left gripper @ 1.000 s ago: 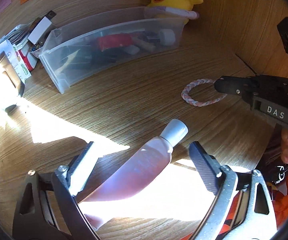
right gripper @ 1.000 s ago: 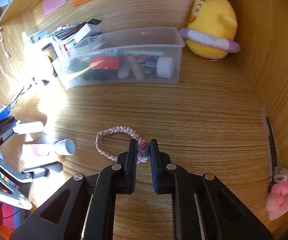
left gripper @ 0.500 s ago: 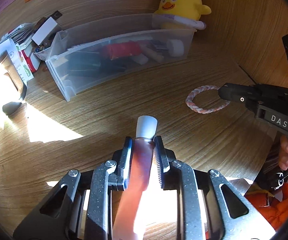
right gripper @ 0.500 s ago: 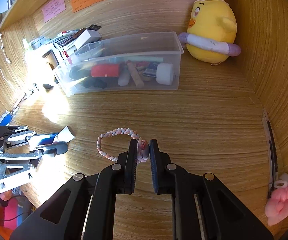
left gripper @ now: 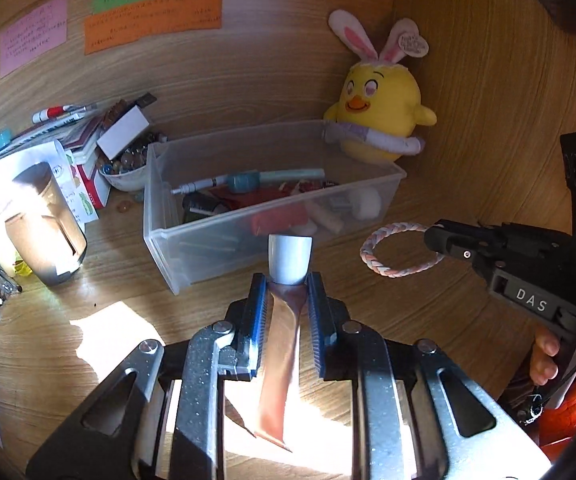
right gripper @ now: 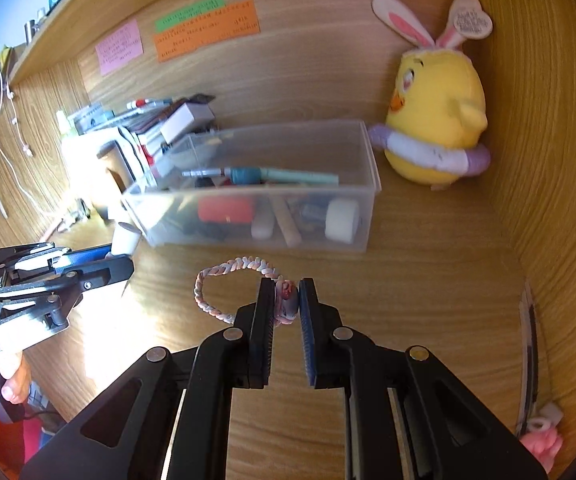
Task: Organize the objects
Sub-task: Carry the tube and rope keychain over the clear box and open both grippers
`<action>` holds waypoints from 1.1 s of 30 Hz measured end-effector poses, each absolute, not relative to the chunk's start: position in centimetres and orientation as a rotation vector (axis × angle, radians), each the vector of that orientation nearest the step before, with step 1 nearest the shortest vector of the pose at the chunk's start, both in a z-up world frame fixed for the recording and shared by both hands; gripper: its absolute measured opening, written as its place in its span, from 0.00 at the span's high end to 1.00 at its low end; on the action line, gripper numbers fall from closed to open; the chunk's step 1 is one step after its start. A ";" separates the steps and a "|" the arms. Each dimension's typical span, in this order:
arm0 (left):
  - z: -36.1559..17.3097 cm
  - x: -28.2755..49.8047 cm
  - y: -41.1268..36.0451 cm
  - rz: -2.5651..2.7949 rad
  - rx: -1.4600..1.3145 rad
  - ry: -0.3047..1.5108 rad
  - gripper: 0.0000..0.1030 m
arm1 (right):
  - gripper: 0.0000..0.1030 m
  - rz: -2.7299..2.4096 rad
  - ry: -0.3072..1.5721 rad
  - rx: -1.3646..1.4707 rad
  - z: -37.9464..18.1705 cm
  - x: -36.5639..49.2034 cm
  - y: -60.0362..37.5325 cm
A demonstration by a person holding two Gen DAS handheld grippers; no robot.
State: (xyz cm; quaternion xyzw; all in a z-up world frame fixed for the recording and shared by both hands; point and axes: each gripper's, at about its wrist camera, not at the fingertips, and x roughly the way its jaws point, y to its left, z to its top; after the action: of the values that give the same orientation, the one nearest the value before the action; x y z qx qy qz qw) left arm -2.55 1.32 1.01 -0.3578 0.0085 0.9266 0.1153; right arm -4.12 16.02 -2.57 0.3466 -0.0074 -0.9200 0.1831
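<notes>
My left gripper (left gripper: 286,284) is shut on a pink tube (left gripper: 282,356) just below its white cap (left gripper: 290,260), and the tube hangs lifted above the wooden desk. From the right wrist view that gripper (right gripper: 122,260) shows at the left edge with the cap (right gripper: 125,240) poking out. My right gripper (right gripper: 286,286) is shut on the knot of a braided pink-and-white hair band (right gripper: 224,276), whose loop hangs out to the left. In the left wrist view the band (left gripper: 392,252) dangles from the right gripper (left gripper: 436,238). A clear plastic bin (left gripper: 208,240) (right gripper: 364,208) stands behind both.
The bin holds pens, a red item and a white roll. A yellow plush chick (left gripper: 376,112) (right gripper: 436,120) sits at the back right corner. Left of the bin are a cup (left gripper: 44,232), boxes and a bowl of beads (left gripper: 124,168). A pink charm (right gripper: 540,440) lies by the right wall.
My left gripper has shut on the tube and lifted it off the desk. My right gripper has risen a little with the hair band still in it. Both now sit nearer the bin.
</notes>
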 end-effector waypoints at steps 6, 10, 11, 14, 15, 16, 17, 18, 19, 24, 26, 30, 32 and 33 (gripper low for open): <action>3.1 -3.0 0.9 2.750 -0.960 -0.011 0.81 | 0.89 -2.618 -0.024 0.888 -0.2 -5.3 15.7; 4.4 -3.4 0.7 2.778 -0.908 -0.018 0.81 | 0.89 -2.634 -0.027 0.840 1.1 -6.1 15.7; 4.7 -3.5 0.7 2.779 -0.897 -0.021 0.81 | 0.89 -2.636 -0.029 0.830 1.3 -6.3 15.6; 5.6 -3.9 0.4 2.789 -0.868 -0.028 0.81 | 0.89 -2.647 -0.027 0.804 2.0 -7.0 15.5; 5.9 -4.0 0.4 2.796 -0.858 -0.030 0.81 | 0.89 -2.649 -0.026 0.798 2.2 -7.2 15.5; 6.2 -4.2 0.3 2.801 -0.847 -0.030 0.81 | 0.89 -2.648 -0.024 0.792 2.4 -7.4 15.4; 6.6 -4.4 0.2 2.808 -0.835 -0.031 0.81 | 0.89 -2.650 -0.021 0.784 2.6 -7.6 15.4; 6.9 -4.5 0.1 2.815 -0.825 -0.033 0.81 | 0.89 -2.651 -0.019 0.778 2.8 -7.7 15.3; 7.2 -4.7 0.1 2.821 -0.814 -0.033 0.81 | 0.89 -2.652 -0.016 0.771 3.0 -7.9 15.2; 9.0 -5.7 -0.6 2.859 -0.762 -0.052 0.81 | 0.89 -2.655 -0.008 0.750 3.6 -8.9 14.9; 9.7 -6.0 -1.0 2.871 -0.742 -0.061 0.81 | 0.89 -2.657 -0.008 0.748 3.7 -9.3 14.8; 10.7 -7.0 -1.9 2.914 -0.718 -0.065 0.81 | 0.89 -2.656 -0.007 0.747 3.9 -10.1 14.5; 10.9 -7.6 -2.4 2.930 -0.719 -0.064 0.81 | 0.89 -2.658 -0.002 0.744 4.0 -10.6 14.4; 10.8 -8.0 -2.6 2.943 -0.722 -0.062 0.81 | 0.89 -2.659 0.000 0.744 4.0 -11.0 14.3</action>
State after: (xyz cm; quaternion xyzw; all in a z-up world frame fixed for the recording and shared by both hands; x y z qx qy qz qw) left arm -7.97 -2.56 10.83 -0.2380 -0.0204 0.9695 0.0554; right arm -10.96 14.32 3.95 0.2647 -0.0001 -0.9457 0.1889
